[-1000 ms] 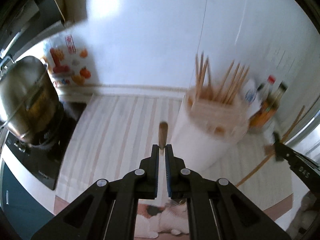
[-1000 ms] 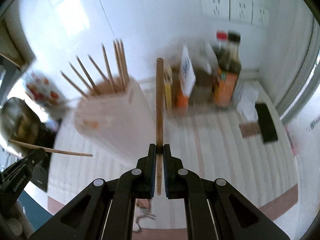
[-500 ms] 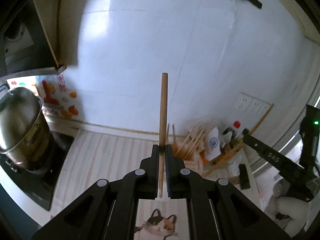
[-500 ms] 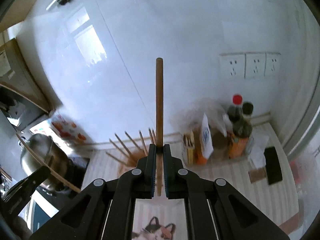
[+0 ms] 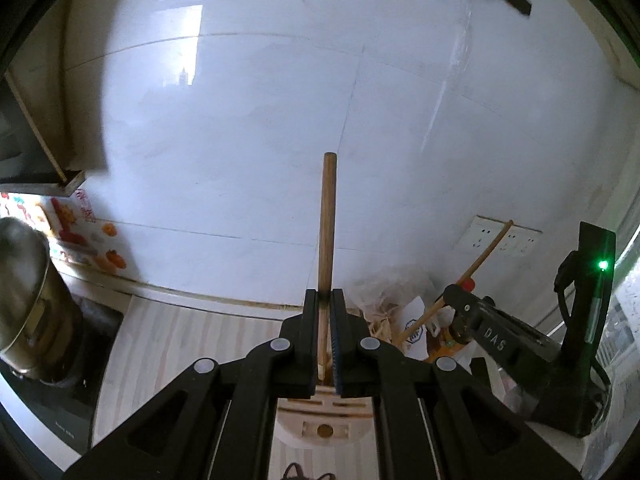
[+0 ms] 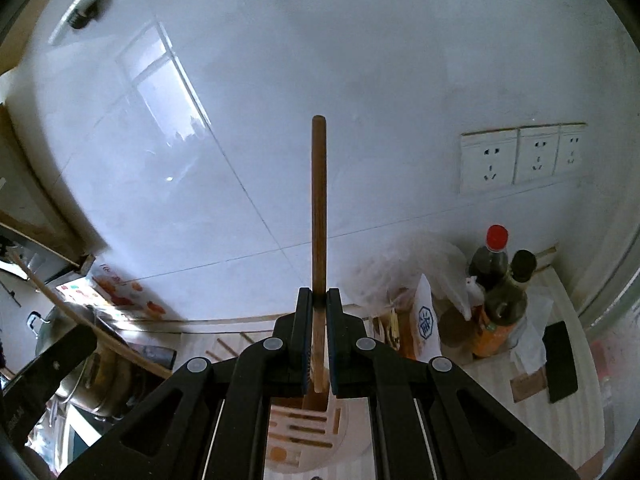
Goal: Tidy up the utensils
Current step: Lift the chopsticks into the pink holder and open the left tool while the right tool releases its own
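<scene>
White tiled wall (image 5: 248, 128) fills both views above the striped tabletop (image 5: 160, 344). Slotted utensil holder (image 6: 304, 436) sits at 6 o'clock. Left gripper (image 5: 325, 340) is clamped on an upright chopstick (image 5: 327, 220); right gripper (image 6: 316, 344) is clamped on a second chopstick (image 6: 319, 200), both pointing to 12 o'clock.

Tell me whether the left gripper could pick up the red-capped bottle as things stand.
Probably not. The left gripper has its jaws shut on a wooden chopstick, so they are occupied. The red-capped bottle also stands behind a dark-capped bottle, beside a plastic bag.
</scene>
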The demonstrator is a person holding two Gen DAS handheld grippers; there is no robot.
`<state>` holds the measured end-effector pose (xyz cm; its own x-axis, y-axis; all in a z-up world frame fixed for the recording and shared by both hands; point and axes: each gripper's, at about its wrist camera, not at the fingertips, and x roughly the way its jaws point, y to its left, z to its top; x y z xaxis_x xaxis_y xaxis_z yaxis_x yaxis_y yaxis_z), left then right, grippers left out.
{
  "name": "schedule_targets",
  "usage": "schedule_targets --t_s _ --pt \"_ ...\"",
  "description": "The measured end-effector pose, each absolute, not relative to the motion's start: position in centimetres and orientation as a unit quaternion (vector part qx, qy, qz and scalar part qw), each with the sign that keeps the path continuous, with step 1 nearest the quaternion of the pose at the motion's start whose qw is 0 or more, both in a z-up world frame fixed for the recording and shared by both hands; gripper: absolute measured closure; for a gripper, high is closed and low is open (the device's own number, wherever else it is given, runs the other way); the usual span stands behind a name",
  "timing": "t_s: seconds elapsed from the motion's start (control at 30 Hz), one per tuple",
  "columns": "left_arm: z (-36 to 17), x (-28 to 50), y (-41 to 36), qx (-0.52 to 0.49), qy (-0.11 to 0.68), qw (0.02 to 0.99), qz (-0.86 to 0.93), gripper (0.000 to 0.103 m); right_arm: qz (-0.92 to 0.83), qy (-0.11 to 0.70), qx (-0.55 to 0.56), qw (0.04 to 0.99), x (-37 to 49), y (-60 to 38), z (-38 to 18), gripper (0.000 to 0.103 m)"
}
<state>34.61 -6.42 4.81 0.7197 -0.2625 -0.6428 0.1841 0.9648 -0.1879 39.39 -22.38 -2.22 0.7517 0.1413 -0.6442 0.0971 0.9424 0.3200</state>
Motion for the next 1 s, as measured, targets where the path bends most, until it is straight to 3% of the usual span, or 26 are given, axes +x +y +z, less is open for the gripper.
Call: schedule_targets --t_s 0.7,0.9,0.97,1.0 --pt "-3.2 39.3 -7.8 -0.05 0.452 0.882 -0.119 0.098 0.053 0.449 0.161 0.877 42.9 -20.4 -8.9 0.095" --pt "-2.9 38.1 -6.8 -0.038 0.456 0.886 -0.082 0.094 0.058 0.454 0.164 0.874 42.2 -20.5 -9.1 0.074" --pt "-2.6 37.6 -6.3 -0.031 0.45 0.89 -0.066 0.086 0.057 0.448 0.163 0.877 41.6 -20.7 -8.8 0.068" --pt "-2.5 37.3 -6.0 -0.025 0.447 0.893 -0.054 0.067 0.055 0.445 0.163 0.879 41.2 -20.9 -8.7 0.067"
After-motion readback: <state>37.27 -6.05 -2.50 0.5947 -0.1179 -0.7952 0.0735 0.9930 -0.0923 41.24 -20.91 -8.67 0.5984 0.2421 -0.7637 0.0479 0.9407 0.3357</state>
